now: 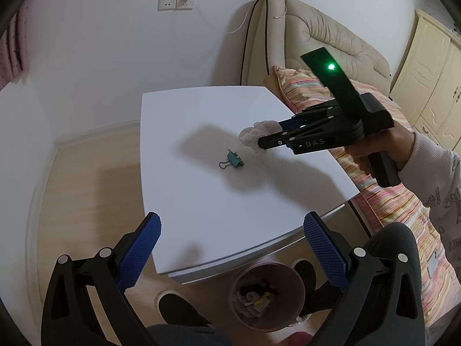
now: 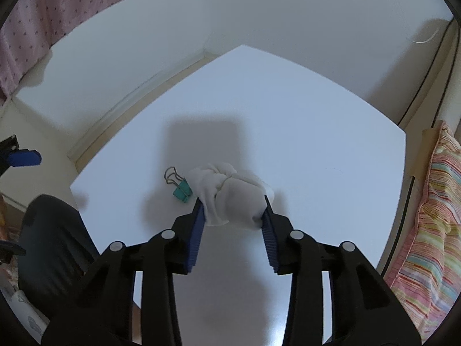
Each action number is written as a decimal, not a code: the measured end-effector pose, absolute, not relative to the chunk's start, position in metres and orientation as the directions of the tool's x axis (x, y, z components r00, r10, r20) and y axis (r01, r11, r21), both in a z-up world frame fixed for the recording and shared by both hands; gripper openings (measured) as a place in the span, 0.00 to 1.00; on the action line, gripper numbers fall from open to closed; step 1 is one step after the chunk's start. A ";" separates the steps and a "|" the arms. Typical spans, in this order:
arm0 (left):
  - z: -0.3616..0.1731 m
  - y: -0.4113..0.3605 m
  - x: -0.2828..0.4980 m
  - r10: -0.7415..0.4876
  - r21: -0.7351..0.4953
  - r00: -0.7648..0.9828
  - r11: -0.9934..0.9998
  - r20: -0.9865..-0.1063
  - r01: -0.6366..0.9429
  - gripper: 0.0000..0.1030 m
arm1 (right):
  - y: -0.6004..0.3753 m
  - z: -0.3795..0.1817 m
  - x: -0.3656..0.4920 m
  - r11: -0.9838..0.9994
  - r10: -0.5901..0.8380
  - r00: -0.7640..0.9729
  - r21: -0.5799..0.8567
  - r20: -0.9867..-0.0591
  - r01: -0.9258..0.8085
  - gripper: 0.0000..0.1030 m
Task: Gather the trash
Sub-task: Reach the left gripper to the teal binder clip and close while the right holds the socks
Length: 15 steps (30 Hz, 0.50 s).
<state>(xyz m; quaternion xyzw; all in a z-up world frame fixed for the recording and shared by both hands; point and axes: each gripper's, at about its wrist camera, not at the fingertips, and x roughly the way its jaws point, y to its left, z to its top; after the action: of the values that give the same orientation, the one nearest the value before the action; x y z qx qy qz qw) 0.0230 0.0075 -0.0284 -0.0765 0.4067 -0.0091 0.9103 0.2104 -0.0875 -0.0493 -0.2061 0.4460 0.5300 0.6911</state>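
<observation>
**Inspector A:** Presently we find the right gripper [image 2: 234,208] closed partway on a crumpled white tissue wad [image 2: 230,193], one blue pad against each flank. The wad sits at the white table's [image 1: 201,201] surface, towards the middle; we judge the grip is taken there so the wad can be carried off as trash.

**Inspector B:** Agreed. The left gripper [image 1: 232,252] hangs wide open and empty over the near table edge, above the bin [image 1: 266,297] on the floor. We take it as held in reserve.

**Inspector A:** The teal binder clip [image 1: 232,160] lies just beside the wad. We judge it no trash, so it is left alone.

**Inspector B:** Now the gaps. We cannot tell whether the wad touches the clip in the right wrist view, or whether it has left the tabletop. Its underside is hidden by the fingers.

**Inspector A:** The bin's contents are dim; we make out paper scraps and something yellow, no more. Its rim is partly cut off by the table edge and the left gripper. Of the person we see a hand [image 1: 371,150], a sleeve, dark knees.
</observation>
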 end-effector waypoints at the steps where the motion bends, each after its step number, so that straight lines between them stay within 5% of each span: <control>1: -0.027 0.007 0.025 -0.078 -0.144 0.670 0.989 -0.738 -0.044 0.93 | -0.091 -0.046 0.210 0.359 0.555 0.045 0.190 -0.831 -0.914 0.36; 15: -0.015 0.015 0.093 -0.096 -0.145 0.620 0.989 -0.779 -0.028 0.93 | -0.120 -0.035 0.218 0.417 0.582 0.075 0.218 -0.810 -0.882 0.36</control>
<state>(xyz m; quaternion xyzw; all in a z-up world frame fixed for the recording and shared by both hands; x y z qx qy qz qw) 0.0928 0.0146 -0.0147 -0.0717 0.4355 -0.0189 0.8971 0.2180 -0.1199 -0.0349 -0.1681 0.4465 0.5132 0.7135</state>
